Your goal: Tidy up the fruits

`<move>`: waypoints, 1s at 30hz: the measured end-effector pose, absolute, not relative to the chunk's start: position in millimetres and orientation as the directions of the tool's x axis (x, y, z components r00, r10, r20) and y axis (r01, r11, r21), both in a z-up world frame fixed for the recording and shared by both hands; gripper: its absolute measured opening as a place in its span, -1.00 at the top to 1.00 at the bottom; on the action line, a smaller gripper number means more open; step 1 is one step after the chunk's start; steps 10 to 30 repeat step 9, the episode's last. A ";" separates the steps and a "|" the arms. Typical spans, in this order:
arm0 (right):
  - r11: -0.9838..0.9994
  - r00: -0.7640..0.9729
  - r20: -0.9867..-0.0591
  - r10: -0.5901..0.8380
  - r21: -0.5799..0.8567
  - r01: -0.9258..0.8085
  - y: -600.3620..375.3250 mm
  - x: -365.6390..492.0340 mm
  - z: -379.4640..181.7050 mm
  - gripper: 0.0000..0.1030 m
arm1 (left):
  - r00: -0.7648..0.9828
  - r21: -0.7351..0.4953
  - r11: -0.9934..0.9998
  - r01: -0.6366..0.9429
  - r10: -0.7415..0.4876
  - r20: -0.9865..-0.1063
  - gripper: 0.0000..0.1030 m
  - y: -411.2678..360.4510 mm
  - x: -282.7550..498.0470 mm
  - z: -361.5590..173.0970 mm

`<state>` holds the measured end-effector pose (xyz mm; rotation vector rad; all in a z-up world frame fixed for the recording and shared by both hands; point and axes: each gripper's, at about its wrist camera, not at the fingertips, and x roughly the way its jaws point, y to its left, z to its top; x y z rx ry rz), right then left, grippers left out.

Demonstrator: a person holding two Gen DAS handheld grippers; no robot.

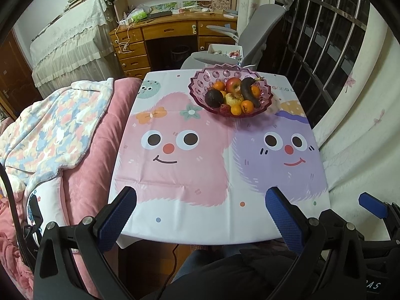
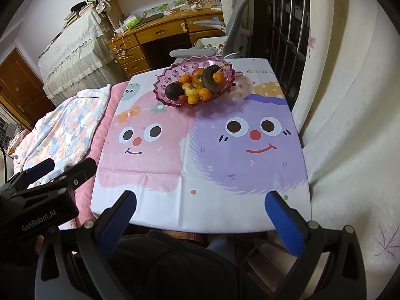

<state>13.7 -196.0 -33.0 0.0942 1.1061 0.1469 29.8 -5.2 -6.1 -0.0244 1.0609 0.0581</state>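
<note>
A purple glass fruit bowl (image 1: 200, 87) (image 2: 166, 75) stands at the far end of the table. It holds a red apple (image 1: 233, 83) (image 2: 197, 73), a dark overripe banana (image 1: 248, 91) (image 2: 208, 78), a dark avocado (image 1: 213, 98) (image 2: 174, 90), a yellowish fruit (image 1: 234, 98) and several oranges (image 1: 246, 106) (image 2: 203, 94). My left gripper (image 1: 201, 197) hangs open over the near table edge, nothing between its fingers. My right gripper (image 2: 200, 200) is open too, beside it to the right, equally far from the bowl.
The table (image 1: 190, 190) wears a cartoon cloth with pink and purple faces. A bed with a pink quilt (image 1: 82, 160) borders its left side, a curtain (image 2: 350, 125) its right. A grey office chair (image 1: 252, 37) and wooden desk (image 1: 160, 30) stand behind. A person's dark-clothed lap (image 2: 175, 262) sits below the near edge.
</note>
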 end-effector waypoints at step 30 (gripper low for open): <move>0.987 0.423 -0.891 0.163 0.148 -0.069 -197.6 16.3 -33.6 -1.00 | 0.469 0.009 0.998 -0.063 0.037 -0.883 -0.99 -6.5 31.1 -9.6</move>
